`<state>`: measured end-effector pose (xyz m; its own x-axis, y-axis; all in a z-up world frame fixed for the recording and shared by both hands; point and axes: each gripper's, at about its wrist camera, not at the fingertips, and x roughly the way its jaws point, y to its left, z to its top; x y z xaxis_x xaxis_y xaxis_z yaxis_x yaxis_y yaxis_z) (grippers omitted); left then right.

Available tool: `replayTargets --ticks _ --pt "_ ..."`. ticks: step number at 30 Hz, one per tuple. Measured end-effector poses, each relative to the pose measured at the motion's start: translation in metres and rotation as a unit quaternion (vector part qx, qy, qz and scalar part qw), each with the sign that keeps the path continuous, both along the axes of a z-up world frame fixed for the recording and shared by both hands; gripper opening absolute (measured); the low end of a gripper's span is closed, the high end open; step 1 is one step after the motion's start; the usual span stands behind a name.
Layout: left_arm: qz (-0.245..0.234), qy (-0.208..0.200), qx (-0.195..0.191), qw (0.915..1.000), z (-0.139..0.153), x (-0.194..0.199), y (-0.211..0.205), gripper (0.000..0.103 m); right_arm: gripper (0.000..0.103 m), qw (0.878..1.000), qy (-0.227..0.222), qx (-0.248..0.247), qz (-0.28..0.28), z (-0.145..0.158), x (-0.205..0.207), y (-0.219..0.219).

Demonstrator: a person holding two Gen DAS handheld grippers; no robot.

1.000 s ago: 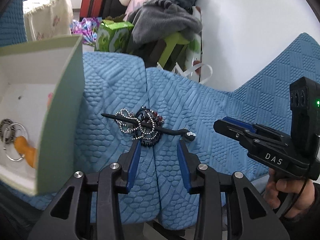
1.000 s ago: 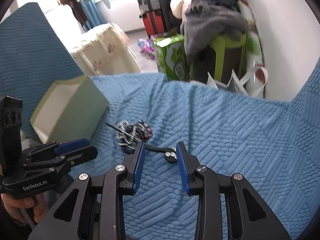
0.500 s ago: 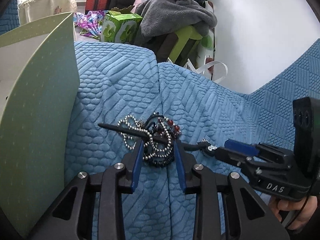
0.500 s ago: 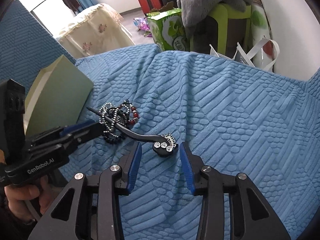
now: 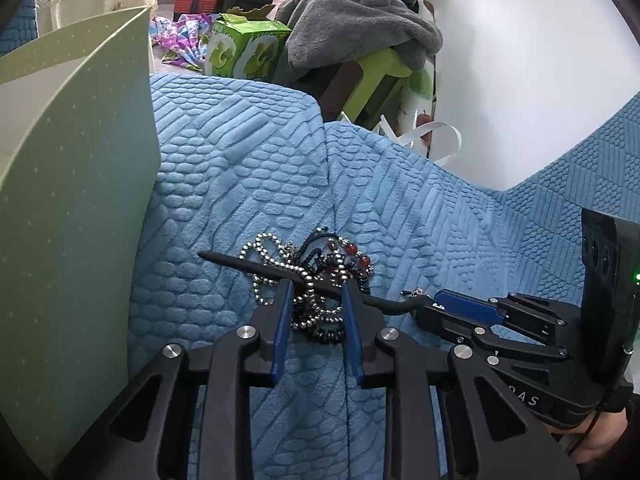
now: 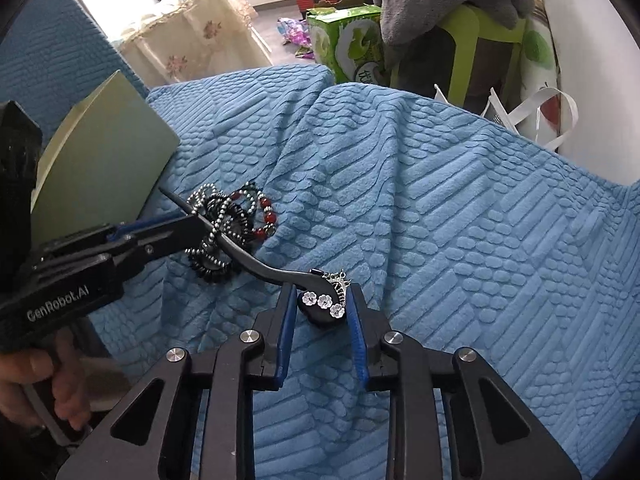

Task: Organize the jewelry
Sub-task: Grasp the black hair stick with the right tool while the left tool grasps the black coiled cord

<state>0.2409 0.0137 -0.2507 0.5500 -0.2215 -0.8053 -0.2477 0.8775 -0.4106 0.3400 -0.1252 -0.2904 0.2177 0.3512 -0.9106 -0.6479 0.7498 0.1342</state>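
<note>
A tangle of bead bracelets (image 5: 316, 280) lies on the blue quilted cover, with a black hair stick (image 6: 256, 262) threaded through it. My left gripper (image 5: 314, 292) is open, its blue pads on either side of the bracelets and the stick's shaft. My right gripper (image 6: 322, 302) is open around the stick's flowered head (image 6: 324, 304), which sits between the pads without being clamped. The right gripper also shows in the left wrist view (image 5: 436, 308) at the stick's head. The green jewelry box (image 5: 76, 208) stands at the left; its inside is hidden.
The blue quilted cover (image 6: 460, 220) spreads right and ahead. Beyond its far edge are a green carton (image 5: 244, 52), a lime stool with grey clothes (image 5: 360, 40), and a white bag by the wall.
Both grippers have moved forward and down to the jewelry. The left pads now straddle the bracelets, the right pads straddle the stick's head. The box has slid further out of the left view.
</note>
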Motion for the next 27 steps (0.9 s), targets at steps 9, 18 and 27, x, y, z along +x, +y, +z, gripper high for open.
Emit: replayTargets --ticks 9,18,27 --pt "-0.007 -0.005 0.008 0.9999 0.006 -0.010 -0.003 0.026 0.023 0.999 -0.009 -0.007 -0.034 0.004 -0.009 -0.040" --pt "-0.022 -0.012 0.013 0.9996 0.014 -0.014 -0.010 0.026 0.023 0.993 -0.016 -0.033 -0.114 0.002 -0.016 -0.104" --pt "-0.085 0.000 0.048 0.9953 0.003 0.007 -0.038 0.020 0.037 0.988 -0.022 -0.029 -0.152 0.011 -0.021 -0.133"
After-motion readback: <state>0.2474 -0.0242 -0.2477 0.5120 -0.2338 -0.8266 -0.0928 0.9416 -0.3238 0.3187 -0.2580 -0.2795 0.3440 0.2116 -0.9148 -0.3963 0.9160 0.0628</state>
